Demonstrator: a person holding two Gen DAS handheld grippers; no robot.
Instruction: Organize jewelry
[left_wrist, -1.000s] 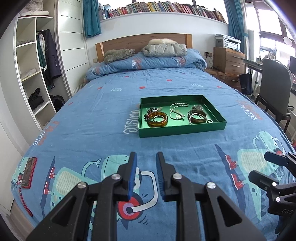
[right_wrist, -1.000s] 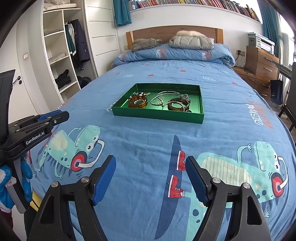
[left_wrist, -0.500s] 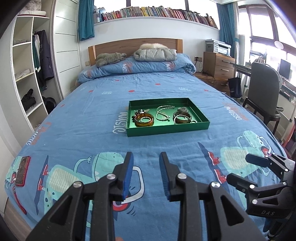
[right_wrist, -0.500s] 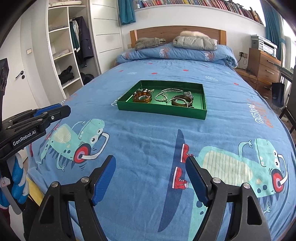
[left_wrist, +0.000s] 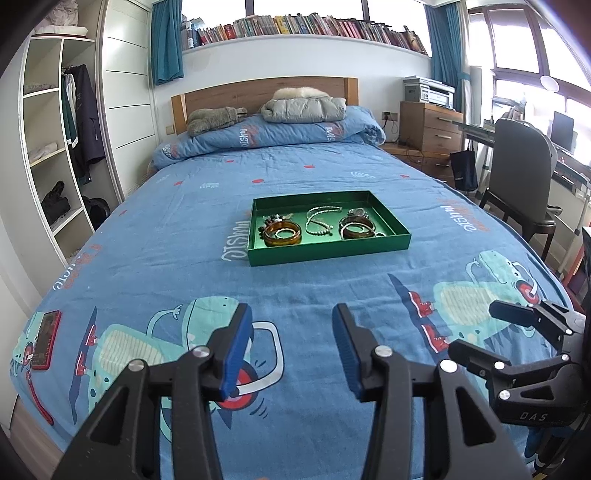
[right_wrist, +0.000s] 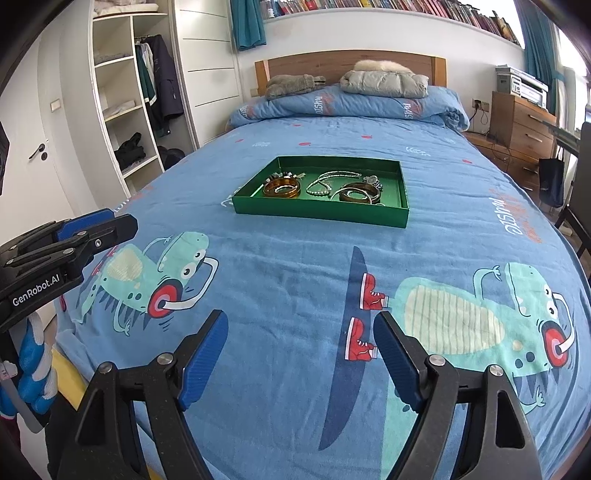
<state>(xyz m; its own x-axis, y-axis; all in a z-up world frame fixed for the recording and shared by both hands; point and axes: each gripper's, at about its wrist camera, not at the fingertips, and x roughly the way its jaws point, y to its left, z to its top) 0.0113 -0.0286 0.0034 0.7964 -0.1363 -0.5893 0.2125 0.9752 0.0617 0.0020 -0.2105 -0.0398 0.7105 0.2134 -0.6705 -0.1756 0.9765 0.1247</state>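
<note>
Black "GenRobot.AI" left tool (right_wrist: 99, 230) opening, empty, "DAS" right tool (right_wrist: 299, 354) opening, empty

left hand-held gripper (left_wrist: 291, 347): tilted down, jaws opening, nothing between them | right hand-held gripper (right_wrist: 299, 354): tilted down, jaws opening wide, nothing between them | both side by side, apart

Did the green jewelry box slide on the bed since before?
No. The green tray sits right of the white "music" print on the bedspread, as before; only the camera view shifted.
</note>
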